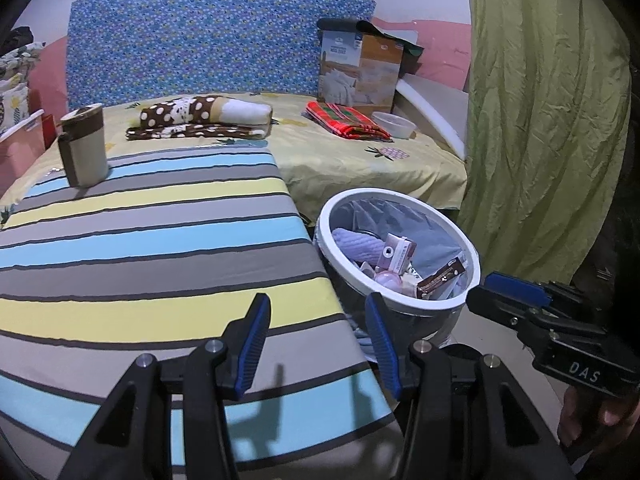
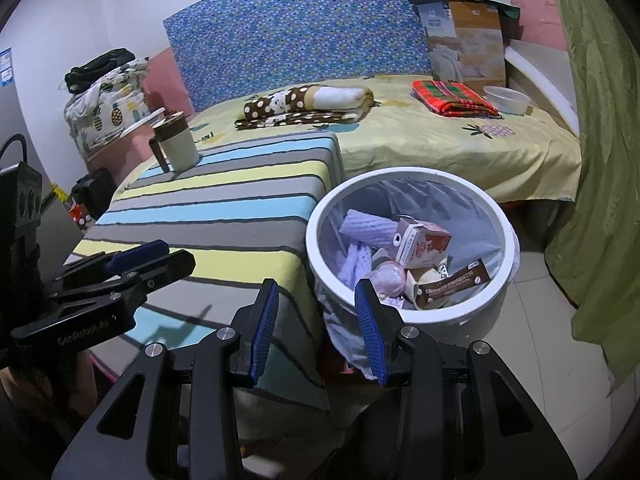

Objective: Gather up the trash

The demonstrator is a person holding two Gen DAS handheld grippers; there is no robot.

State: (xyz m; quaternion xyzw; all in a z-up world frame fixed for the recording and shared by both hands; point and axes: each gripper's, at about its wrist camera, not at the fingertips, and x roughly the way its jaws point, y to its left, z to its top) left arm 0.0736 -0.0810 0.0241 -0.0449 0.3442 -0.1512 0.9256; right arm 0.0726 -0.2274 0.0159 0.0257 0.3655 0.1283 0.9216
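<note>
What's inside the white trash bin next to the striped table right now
The white trash bin holds a lavender knit cloth, a small carton, a brown wrapper and a pink round thing. Anything beneath them is covered.

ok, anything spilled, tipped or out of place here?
Nothing spilled. The trash sits inside the white bin, which stands upright on the floor beside the striped table. The only thing on that table is an upright lidded mug. Left gripper and right gripper are open, holding nothing.
</note>
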